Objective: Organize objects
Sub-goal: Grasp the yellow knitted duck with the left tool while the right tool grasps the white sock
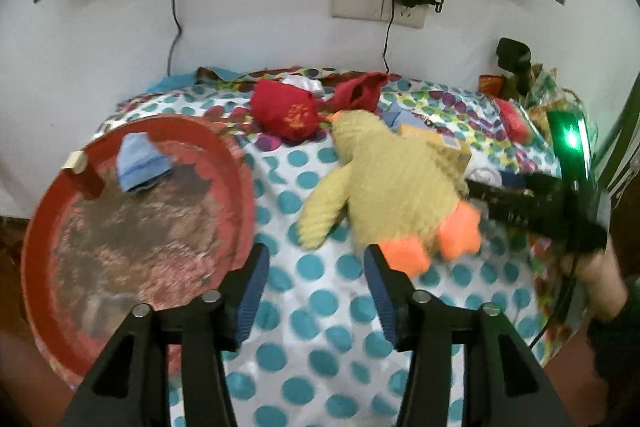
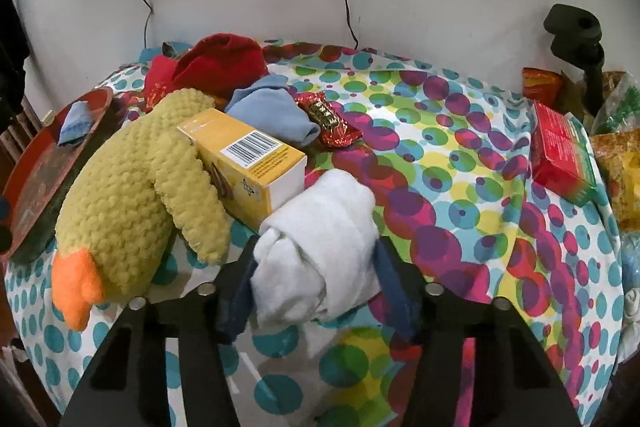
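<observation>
Jaws first: right gripper (image 2: 316, 267) was clamped on a rolled white sock (image 2: 320, 239), blue pads pressed into both sides of the roll; left gripper (image 1: 316, 291) stood released, nothing between its pads, only the dotted cloth (image 1: 320, 307) below it.

Sock sat at the near edge of the pile, touching the near end of a yellow box (image 2: 248, 163); box lay against a yellow plush duck (image 2: 132, 195), orange feet toward the camera; blue sock (image 2: 276, 111) and a red candy wrapper (image 2: 332, 125) just behind the box; red pouch (image 2: 224, 61) at the far side by the wall.

Red tray (image 1: 44, 227) lay at the left in the left wrist view, one folded blue cloth (image 1: 140, 163) in its far part; my read is that sorted soft items go there, though nothing in view confirms it.

For the step in hand, judged: grip looked centred on the roll, so lift straight up before going sideways; the box touches the sock and could get dragged or tipped onto the duck if pulled level; soft roll will squash and may unroll, so keep the squeeze steady and don't swing; route over the duck, not through it.

Left gripper hung between tray and duck; best kept clear of the right's path, or used to pin the box.
</observation>
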`<state>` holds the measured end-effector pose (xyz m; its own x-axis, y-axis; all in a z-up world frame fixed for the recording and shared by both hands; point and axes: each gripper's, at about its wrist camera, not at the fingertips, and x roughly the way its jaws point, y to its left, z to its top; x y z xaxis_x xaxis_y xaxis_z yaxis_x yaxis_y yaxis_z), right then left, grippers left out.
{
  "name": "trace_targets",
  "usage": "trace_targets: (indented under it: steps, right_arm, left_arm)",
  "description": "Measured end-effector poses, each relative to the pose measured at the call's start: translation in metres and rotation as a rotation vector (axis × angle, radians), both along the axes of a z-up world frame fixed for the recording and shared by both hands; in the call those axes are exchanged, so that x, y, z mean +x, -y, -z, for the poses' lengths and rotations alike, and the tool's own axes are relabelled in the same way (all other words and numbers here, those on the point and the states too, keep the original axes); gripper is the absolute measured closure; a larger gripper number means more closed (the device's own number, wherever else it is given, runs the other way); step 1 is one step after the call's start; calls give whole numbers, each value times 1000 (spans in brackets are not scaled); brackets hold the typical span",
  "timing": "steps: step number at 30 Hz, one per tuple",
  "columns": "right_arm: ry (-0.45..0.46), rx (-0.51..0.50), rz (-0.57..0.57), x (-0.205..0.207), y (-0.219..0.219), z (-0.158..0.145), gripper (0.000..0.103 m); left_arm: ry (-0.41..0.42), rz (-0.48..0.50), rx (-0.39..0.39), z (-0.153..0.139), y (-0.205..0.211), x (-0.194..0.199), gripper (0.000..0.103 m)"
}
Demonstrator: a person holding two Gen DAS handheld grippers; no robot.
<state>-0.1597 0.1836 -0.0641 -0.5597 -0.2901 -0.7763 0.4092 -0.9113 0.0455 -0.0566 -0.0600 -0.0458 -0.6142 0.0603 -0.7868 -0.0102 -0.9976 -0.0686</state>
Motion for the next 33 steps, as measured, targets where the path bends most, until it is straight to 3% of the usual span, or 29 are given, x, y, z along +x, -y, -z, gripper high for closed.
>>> trace_targets:
  steps: [6, 9, 14, 18, 23, 31, 33]
  right_arm:
    - [-66, 13, 21, -2, -8, -2, 65]
    - [-70, 1, 31, -7, -12, -1, 65]
    - [-67, -20, 25, -8, -13, 1, 65]
    - [-46, -48, 21, -10, -16, 2, 64]
    - [-39, -52, 18, -10, -15, 3, 63]
    - [-22, -83, 20, -12, -16, 6, 60]
    - [-17, -76, 15, -13, -14, 6, 55]
  left_arm:
    - [22, -20, 35, -8, -10, -47, 50]
    - [66, 25, 46, -8, -24, -76, 50]
    - [156, 94, -5, 0, -49, -120, 50]
    - [203, 54, 60, 4, -45, -146, 50]
    - [276, 65, 11, 25, -54, -172, 50]
    - [232, 29, 64, 41, -53, -184, 43]
    - [242, 24, 4, 49, -57, -185, 42]
